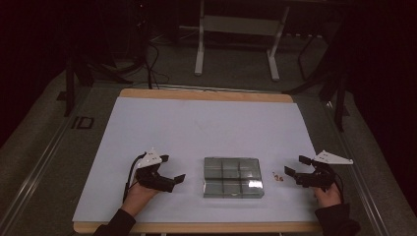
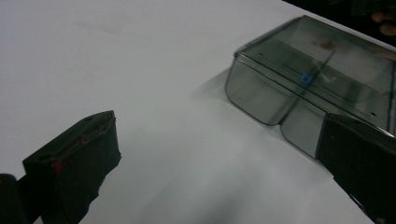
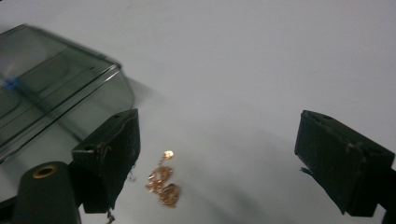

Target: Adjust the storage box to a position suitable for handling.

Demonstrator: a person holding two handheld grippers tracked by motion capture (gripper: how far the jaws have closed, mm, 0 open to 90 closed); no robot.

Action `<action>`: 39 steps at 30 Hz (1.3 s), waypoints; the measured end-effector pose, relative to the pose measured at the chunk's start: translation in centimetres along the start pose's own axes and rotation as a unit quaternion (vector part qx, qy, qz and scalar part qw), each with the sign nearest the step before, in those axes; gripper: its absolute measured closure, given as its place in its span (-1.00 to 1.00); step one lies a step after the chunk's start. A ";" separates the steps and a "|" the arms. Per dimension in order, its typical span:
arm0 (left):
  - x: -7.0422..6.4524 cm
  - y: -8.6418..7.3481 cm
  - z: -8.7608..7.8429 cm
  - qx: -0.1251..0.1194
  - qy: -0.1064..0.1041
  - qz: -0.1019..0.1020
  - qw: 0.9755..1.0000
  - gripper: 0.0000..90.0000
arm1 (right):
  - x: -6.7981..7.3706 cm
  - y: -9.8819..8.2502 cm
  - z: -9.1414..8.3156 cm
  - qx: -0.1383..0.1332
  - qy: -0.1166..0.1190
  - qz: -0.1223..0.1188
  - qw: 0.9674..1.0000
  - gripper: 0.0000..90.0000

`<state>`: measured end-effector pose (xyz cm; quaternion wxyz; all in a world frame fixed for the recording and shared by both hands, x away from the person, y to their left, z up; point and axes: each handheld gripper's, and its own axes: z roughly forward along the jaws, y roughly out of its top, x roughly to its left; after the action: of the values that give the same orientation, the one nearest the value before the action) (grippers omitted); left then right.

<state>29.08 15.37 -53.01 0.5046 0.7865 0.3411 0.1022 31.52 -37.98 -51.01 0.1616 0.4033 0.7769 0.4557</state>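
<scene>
My right claw stands released directly over the gold chain, ready to grasp; my left claw, also released, waits beside the box.

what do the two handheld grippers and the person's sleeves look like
Both the left gripper and the right gripper are black with two blocky jaws. Each carries a pale grey three-cornered plate on top and trails a black cable. The sleeves are dark.

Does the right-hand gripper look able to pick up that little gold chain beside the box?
Probably yes. The right gripper is open, and the gold chain lies bare on the white table cover just ahead of its jaws, apart from the clear box. Nothing lies between them.
</scene>
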 end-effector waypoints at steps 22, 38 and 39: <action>-2.2 1.1 2.2 0.074 -0.071 0.064 0.993 -0.82 | 2.6 0.2 1.9 0.069 0.132 -0.095 0.984 -0.50; -3.6 1.1 3.1 0.113 -0.111 0.109 0.981 0.24 | 4.5 -0.3 2.6 0.117 0.201 -0.180 0.956 0.61; -3.8 1.2 3.2 0.117 -0.112 0.114 0.980 0.32 | 4.5 -0.3 2.7 0.117 0.203 -0.179 0.955 0.65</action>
<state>28.38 10.36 -52.82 0.4294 0.8802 0.2000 0.0298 30.22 -33.03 -52.17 0.0312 0.1724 0.9007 0.3974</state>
